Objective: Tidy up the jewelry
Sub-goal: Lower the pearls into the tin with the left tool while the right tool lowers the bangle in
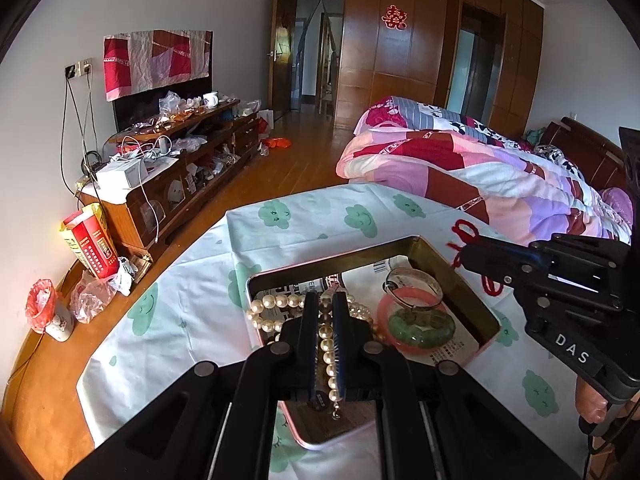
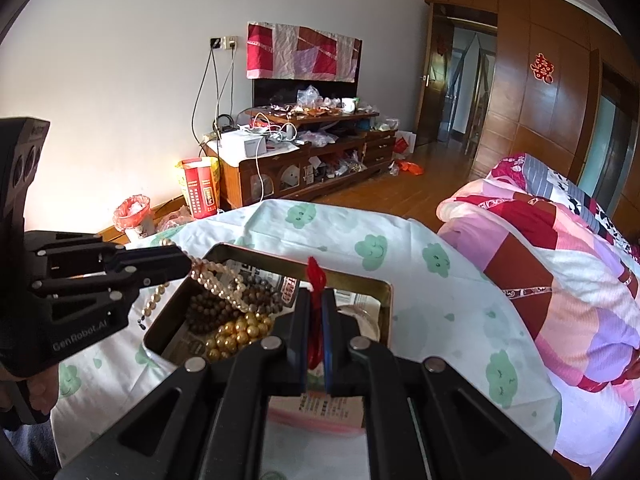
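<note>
- Metal tin (image 1: 416, 246), frame centre on the bench: rigid, holds bangles.
- Left gripper (image 1: 326, 300) clenched on pearl necklace (image 1: 276, 302): limp, slippery; pinch mid-strand.
- Right gripper (image 2: 316, 300) grasping red cord (image 2: 316, 276): light, floppy.

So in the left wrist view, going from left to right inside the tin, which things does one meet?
Pearl necklace held in the left gripper → pink bangle with the green bangle lying on it; the silver bangle overlaps both, so I leave it out.
</note>
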Motion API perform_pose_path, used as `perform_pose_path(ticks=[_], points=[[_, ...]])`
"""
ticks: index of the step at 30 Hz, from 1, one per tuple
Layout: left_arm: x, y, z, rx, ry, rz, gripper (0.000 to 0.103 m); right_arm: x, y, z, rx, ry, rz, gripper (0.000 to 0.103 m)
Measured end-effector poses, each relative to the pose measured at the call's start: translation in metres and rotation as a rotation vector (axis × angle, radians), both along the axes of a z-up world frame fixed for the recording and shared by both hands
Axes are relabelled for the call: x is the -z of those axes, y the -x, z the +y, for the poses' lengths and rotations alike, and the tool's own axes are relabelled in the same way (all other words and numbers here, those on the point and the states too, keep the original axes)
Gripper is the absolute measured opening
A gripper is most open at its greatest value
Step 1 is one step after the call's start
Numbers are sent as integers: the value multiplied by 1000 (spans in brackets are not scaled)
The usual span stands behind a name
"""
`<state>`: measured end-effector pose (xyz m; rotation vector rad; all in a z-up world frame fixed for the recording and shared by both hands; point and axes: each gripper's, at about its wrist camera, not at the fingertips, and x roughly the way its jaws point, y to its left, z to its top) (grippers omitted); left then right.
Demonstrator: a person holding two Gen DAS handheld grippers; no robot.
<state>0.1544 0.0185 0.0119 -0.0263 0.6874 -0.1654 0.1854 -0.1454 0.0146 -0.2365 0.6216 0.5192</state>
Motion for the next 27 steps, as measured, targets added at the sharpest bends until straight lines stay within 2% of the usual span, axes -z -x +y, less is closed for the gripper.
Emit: perform_pose_path(ticks=[27], points=[[27, -28, -6, 7, -33, 73, 6, 23, -37, 24, 10, 30, 44, 7]])
